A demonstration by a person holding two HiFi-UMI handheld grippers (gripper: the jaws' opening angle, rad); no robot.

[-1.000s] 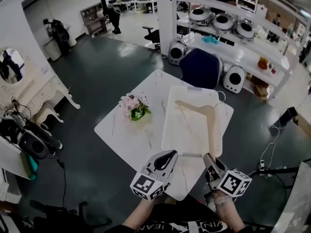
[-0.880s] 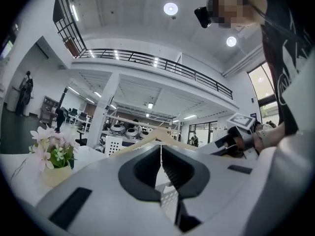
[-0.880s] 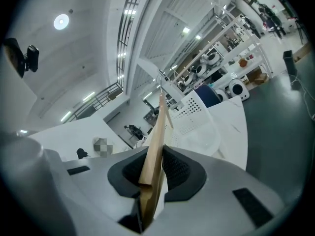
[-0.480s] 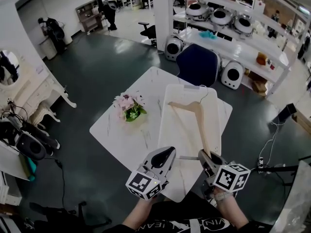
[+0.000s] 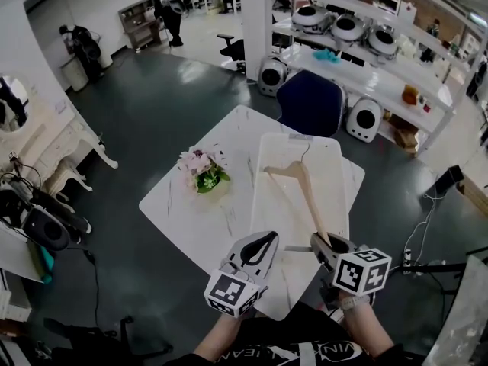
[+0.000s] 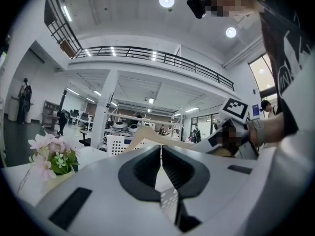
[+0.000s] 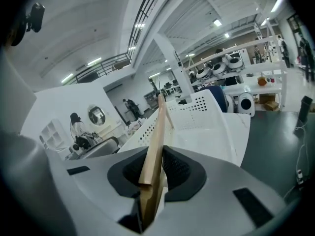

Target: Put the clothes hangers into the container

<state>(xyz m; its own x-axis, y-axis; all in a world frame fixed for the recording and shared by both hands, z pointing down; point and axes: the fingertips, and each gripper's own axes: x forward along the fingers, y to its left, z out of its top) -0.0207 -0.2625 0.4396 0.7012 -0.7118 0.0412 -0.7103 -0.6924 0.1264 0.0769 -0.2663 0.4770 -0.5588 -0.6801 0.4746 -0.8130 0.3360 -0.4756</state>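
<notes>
Clamping one end of the hanger (image 5: 308, 195), the right gripper (image 5: 321, 243) sits at the lower right of the head view, its marker cube toward the person. In the right gripper view the jaws are closed on the flat wooden arm, which stands on edge between the pads and runs up to the middle of the frame (image 7: 156, 132). The left gripper (image 5: 266, 239) sits just left of it, at lower centre. Its own view shows the jaws together with nothing between them (image 6: 161, 154).

The gripped end of the hanger is hidden inside the right jaws. Its thin wire hook is hard to make out in the head view. Whether the hanger touches the floor of the container (image 5: 257, 197) cannot be told. In the left gripper view only a strip of the hanger (image 6: 146, 132) shows above the jaws.

The hanger is pale wood, a shallow angle with one arm toward the right gripper and the other pointing left. It lies over the white container, which has perforated walls (image 7: 204, 104) and stands on the right part of the white table (image 5: 187, 212). Flowers (image 5: 200, 169) stand on the table to the container's left.
</notes>
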